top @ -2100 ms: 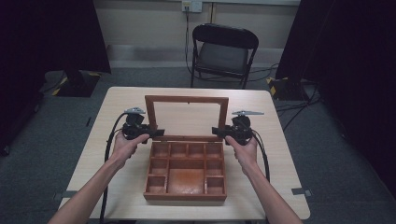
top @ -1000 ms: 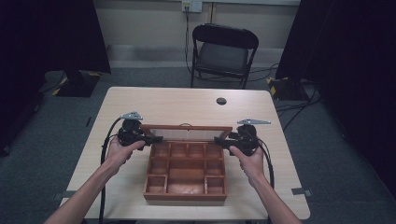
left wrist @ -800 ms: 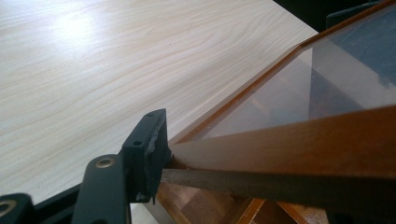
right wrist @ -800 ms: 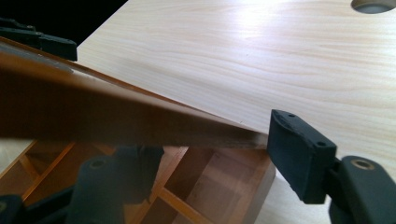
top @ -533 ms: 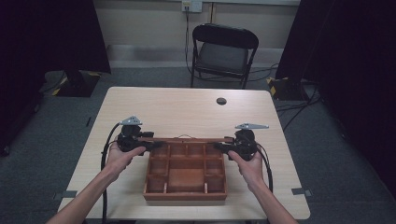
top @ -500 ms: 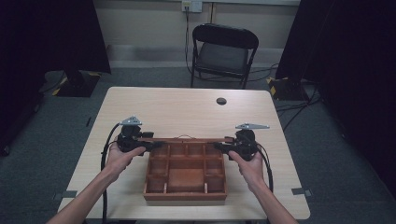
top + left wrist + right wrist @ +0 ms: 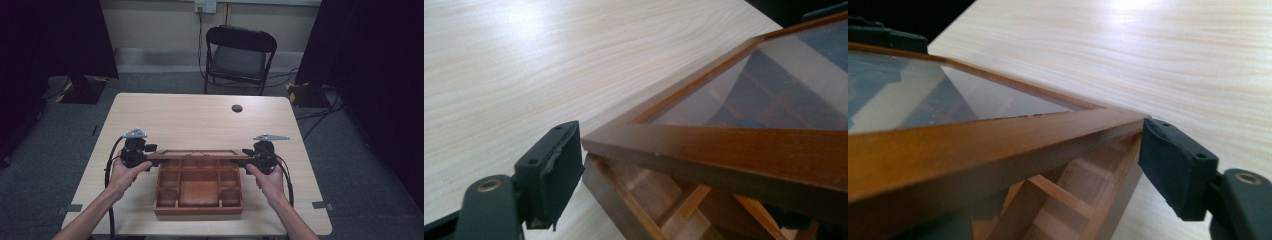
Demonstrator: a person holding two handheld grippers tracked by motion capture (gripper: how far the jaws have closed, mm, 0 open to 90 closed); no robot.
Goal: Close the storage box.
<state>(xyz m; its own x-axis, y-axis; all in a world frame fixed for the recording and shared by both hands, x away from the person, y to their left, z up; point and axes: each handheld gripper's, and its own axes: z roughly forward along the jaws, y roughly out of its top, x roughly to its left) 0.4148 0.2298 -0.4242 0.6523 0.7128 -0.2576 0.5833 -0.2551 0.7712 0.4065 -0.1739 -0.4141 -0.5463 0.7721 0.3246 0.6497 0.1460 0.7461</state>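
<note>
**Tally at the table**

One wooden compartment box (image 7: 198, 189) is sitting on one light wooden table (image 7: 190, 120), with one glass-paned lid (image 7: 192, 154) hanging partly lowered over it. Two grippers are flanking it: the left gripper (image 7: 148, 159) and the right gripper (image 7: 246, 161). One small black disc (image 7: 237, 108) is lying farther back, and one black folding chair (image 7: 239, 56) is standing behind.

No text, label, brand, number or sign can be read on anything here.

black grippers (image 7: 150, 156) with grey plates, black cables, brass screws, bare forearms.
</note>
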